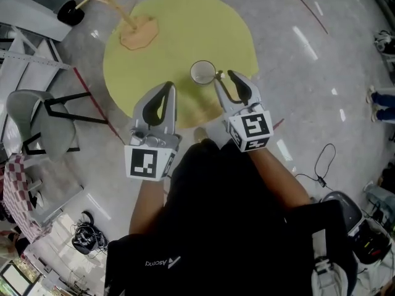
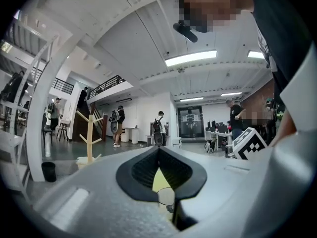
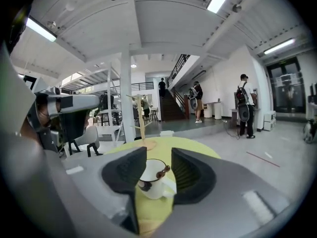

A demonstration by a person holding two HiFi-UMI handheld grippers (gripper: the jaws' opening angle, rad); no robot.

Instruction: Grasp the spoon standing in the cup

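While the spoon (image 3: 163, 171) stands ungrasped in the cup (image 3: 151, 182) on the yellow counter (image 1: 179, 29), the right gripper (image 3: 158, 168) is held near it, jaws apart; the left gripper (image 2: 159, 151) is held back, jaws together.

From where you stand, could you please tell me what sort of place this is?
Probably an open indoor hall used as a workspace or lab: it has a polished grey floor, a staircase, a railed mezzanine, and desks with monitors.
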